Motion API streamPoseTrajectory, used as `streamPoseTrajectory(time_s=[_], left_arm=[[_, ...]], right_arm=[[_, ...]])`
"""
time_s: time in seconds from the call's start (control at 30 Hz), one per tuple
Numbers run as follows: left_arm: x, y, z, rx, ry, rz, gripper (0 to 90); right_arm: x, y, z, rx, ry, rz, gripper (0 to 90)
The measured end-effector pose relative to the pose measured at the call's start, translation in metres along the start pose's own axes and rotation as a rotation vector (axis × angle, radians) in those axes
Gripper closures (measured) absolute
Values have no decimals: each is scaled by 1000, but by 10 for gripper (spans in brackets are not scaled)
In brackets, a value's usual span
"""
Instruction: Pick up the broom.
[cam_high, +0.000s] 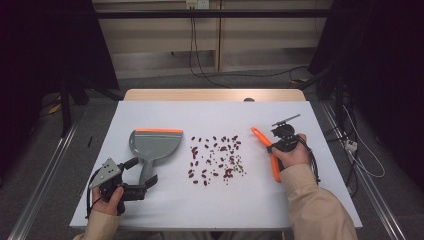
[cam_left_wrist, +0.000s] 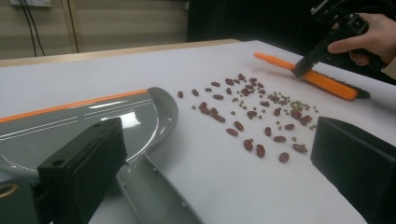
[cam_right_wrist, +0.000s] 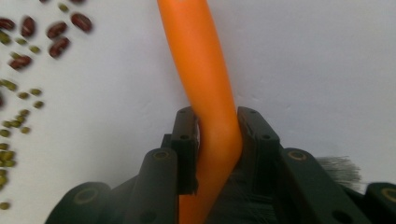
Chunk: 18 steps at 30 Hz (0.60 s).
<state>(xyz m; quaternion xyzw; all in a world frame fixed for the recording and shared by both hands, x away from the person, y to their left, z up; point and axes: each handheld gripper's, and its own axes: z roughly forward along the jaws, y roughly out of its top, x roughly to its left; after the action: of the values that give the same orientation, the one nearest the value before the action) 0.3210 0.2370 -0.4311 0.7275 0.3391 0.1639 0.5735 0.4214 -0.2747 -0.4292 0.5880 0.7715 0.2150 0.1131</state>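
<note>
My right tool (cam_high: 270, 148) is clamped on the orange brush (cam_high: 274, 165), lying near the bench's right edge, while my left tool (cam_high: 141, 186) stands open around the grey dustpan (cam_high: 154, 143) handle toward the near-left corner, its pads not pressing. I'd keep the bristles low and sweep the beans (cam_high: 215, 158) leftward toward the pan's orange lip. There's bare bench (cam_high: 215, 112) behind the beans and in front of them, so strokes should stay short, away from the edges.

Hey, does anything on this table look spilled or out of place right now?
Yes. Red beans and smaller green ones lie scattered loose on the white table, between the grey dustpan and the orange brush, which the right gripper clamps by its handle.
</note>
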Motion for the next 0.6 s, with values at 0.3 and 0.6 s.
streamPoseTrajectory(time_s=[0.3, 0.6], left_arm=[[-2, 1, 1, -9, 7, 0, 30], [-3, 3, 3, -10, 9, 4, 30]], right_arm=[[-10, -16, -39, -270, 93, 63, 707], [-7, -34, -57, -403, 127, 50, 708]])
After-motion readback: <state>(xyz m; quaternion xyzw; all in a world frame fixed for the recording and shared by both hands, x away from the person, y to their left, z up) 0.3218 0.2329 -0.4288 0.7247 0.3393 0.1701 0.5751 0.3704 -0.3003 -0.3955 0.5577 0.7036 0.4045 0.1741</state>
